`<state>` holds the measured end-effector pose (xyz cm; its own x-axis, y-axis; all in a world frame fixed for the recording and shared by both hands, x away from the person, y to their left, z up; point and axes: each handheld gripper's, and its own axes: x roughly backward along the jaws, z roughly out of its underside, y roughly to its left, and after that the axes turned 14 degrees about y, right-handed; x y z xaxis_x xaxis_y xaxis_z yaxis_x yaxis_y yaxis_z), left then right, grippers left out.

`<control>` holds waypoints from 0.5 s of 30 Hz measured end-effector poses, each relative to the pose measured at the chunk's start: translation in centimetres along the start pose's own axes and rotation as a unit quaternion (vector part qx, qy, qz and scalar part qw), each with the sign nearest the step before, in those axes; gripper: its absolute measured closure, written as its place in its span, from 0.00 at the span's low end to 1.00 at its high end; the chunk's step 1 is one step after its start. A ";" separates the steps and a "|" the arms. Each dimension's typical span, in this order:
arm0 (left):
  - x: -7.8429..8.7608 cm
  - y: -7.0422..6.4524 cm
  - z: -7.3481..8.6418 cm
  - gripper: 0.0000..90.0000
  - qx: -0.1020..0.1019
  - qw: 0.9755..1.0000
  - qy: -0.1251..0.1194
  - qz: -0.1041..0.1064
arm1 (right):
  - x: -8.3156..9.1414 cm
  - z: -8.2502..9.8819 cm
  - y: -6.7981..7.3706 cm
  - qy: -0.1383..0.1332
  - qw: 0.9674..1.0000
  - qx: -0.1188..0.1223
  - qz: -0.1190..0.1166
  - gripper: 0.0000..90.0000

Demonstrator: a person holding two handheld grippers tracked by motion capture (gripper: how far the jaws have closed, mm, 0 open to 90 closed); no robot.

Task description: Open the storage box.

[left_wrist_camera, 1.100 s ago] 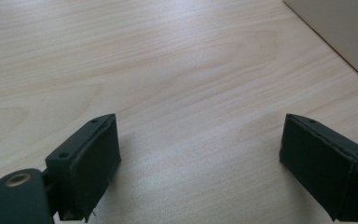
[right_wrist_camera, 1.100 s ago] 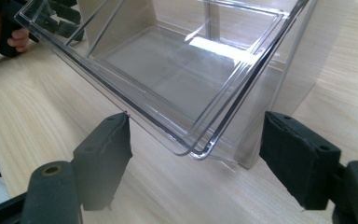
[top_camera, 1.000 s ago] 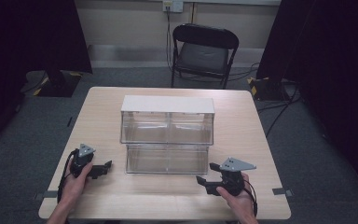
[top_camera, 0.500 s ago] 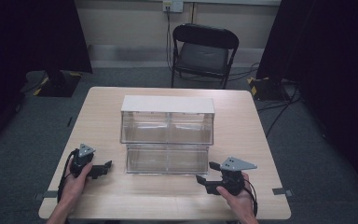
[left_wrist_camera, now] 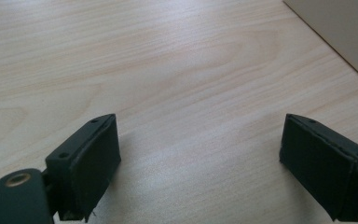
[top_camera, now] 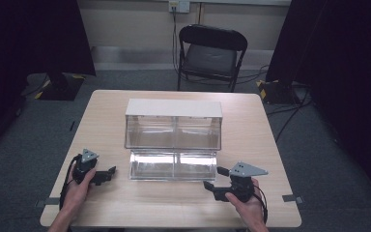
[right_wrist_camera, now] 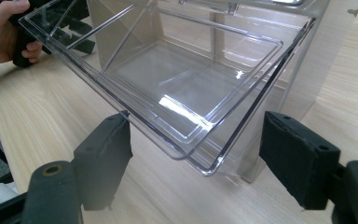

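A clear plastic drawer cabinet (top_camera: pixel 174 123) with a white top stands mid-table. Its lower clear drawer (top_camera: pixel 174 165) is pulled out toward me and holds nothing. My left gripper (top_camera: pixel 107 173) lies at the front left, jaws pointing at the drawer's left end. In the left gripper view it (left_wrist_camera: pixel 200 158) is open over bare wood. My right gripper (top_camera: pixel 213 178) sits at the front right by the drawer's right front corner. In the right gripper view it (right_wrist_camera: pixel 200 154) is open, with the drawer (right_wrist_camera: pixel 186 84) corner lying between the jaws, apart from both pads.
The wooden table (top_camera: pixel 251 130) has bare room on both sides of the cabinet. A black folding chair (top_camera: pixel 211 53) stands behind the far edge. A pale beige panel (left_wrist_camera: pixel 340 28) crosses the top right corner of the left gripper view. The person's left hand (right_wrist_camera: pixel 4 28) appears beyond the drawer.
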<state>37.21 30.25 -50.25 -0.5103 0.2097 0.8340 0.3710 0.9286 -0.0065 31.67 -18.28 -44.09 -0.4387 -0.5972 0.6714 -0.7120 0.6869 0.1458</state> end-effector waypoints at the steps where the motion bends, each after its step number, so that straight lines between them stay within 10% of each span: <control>1: 0.0 0.0 0.0 0.13 0.000 1.000 0.000 0.000 | 0.0 0.0 0.0 0.000 1.000 0.000 0.000 0.27; 15: 0.0 0.0 0.0 0.13 0.000 1.000 0.000 0.000 | 0.5 -0.4 0.2 -0.008 1.000 -0.002 -0.002 0.28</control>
<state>37.21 30.25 -50.25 -0.5101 0.2102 0.8340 0.3714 0.9284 -0.0069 31.56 -18.30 -43.42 -0.4440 -0.6067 0.6593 -0.7120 0.6856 0.1514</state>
